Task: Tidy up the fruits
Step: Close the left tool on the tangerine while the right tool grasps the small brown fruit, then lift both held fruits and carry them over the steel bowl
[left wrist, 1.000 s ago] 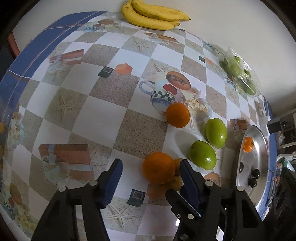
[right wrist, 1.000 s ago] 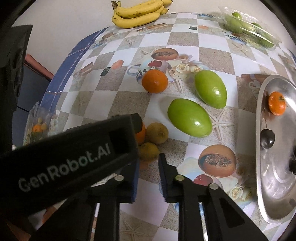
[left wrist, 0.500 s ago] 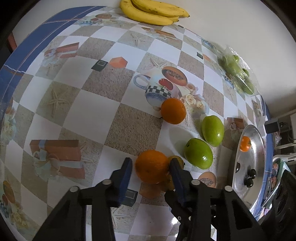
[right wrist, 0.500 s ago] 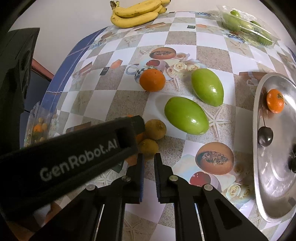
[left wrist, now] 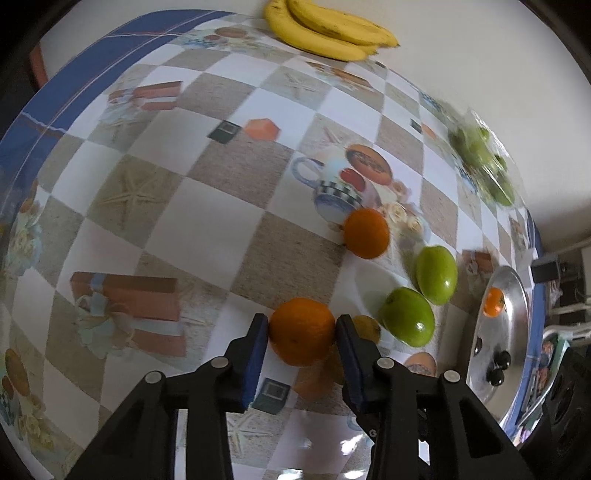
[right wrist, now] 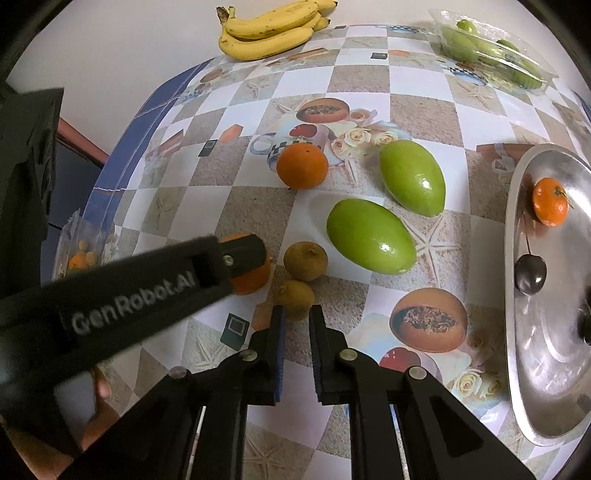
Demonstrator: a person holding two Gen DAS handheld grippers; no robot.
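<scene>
A large orange (left wrist: 301,332) sits on the patterned tablecloth between the blue pads of my left gripper (left wrist: 301,325). The jaws are closing and both pads press its sides. In the right wrist view the same orange (right wrist: 253,280) peeks out behind the left gripper's black finger (right wrist: 236,258). My right gripper (right wrist: 295,314) is shut and holds nothing, its tips just short of the nearer of two small brown fruits (right wrist: 295,299). A second orange (right wrist: 302,166) and two green mangoes (right wrist: 371,236) lie farther back.
A silver tray (right wrist: 546,369) at the right holds a small orange (right wrist: 549,201) and dark cherries (right wrist: 530,275). Bananas (right wrist: 269,29) lie at the far edge, with a clear box of green fruit (right wrist: 491,51) far right. A small clear packet (right wrist: 83,247) sits at the left edge.
The left gripper's jaws came together from wide apart until both pads met the near orange. The right gripper's jaws narrowed slightly and otherwise stayed put.
</scene>
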